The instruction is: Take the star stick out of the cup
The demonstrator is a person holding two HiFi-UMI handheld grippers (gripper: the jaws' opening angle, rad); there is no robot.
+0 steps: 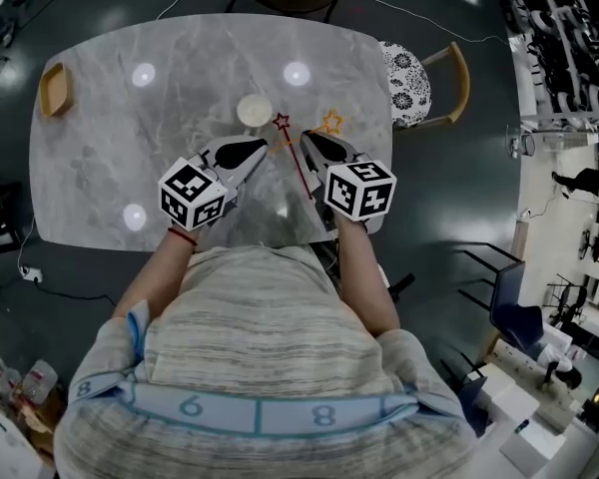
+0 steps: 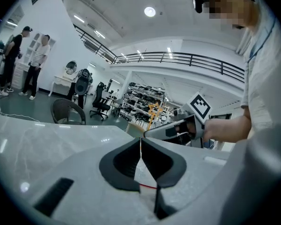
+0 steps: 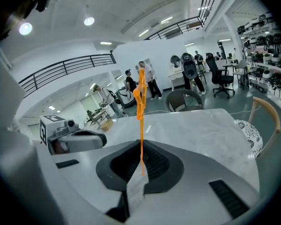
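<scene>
- Clearly, the orange star stick (image 3: 141,125) was out of the cup (image 1: 255,110), pinched near its lower end between the jaws of the right gripper (image 3: 141,143), with its shaft rising to the star above.
- In the head view its orange star (image 1: 331,122) showed just beyond the right gripper's tip, to the right of the cup and apart from it.
- A red star stick (image 1: 298,163) slanted between the two grippers, its star end just beside the cup; it seemed to lie on the worktop (image 1: 110,148), though I could not tell for sure.
- The left gripper (image 2: 140,142) had its jaws pressed together at the tips; a thin red line crossed the gap behind them, and I could not tell what it was.
- Both grippers were held over the near edge of the grey marbled worktop, angled towards each other, tips near the cup.
- A small wooden tray (image 1: 54,88) sat at the worktop's far left corner, well apart.
- A wooden chair (image 1: 449,88) with a patterned cushion stood at the right end.
</scene>
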